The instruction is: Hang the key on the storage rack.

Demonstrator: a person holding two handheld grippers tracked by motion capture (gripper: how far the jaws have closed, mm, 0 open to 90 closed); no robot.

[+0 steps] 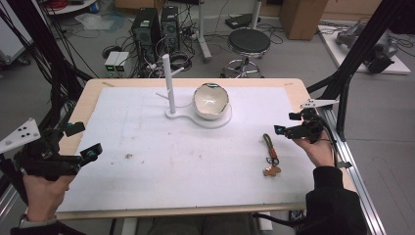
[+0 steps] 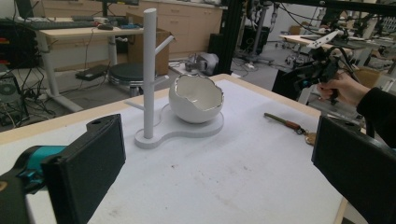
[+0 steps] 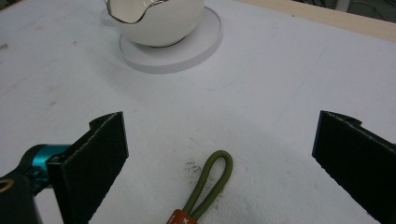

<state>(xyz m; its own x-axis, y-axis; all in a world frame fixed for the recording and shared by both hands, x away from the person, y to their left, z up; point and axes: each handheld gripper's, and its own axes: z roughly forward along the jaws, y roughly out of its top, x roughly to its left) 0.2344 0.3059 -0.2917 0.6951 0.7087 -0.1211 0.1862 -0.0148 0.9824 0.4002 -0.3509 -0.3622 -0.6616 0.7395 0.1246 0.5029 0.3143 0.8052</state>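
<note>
The keychain's near end is cut off in the right gripper view, its green loop lying between the right gripper's spread jaws, untouched.

Bowl on stand; keychain right-front.

Olive cord keychain, orange band, tan tag, flat on white mat, right side

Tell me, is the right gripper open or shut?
Open. The right gripper has its jaws far apart, above the green loop of the keychain.
</note>
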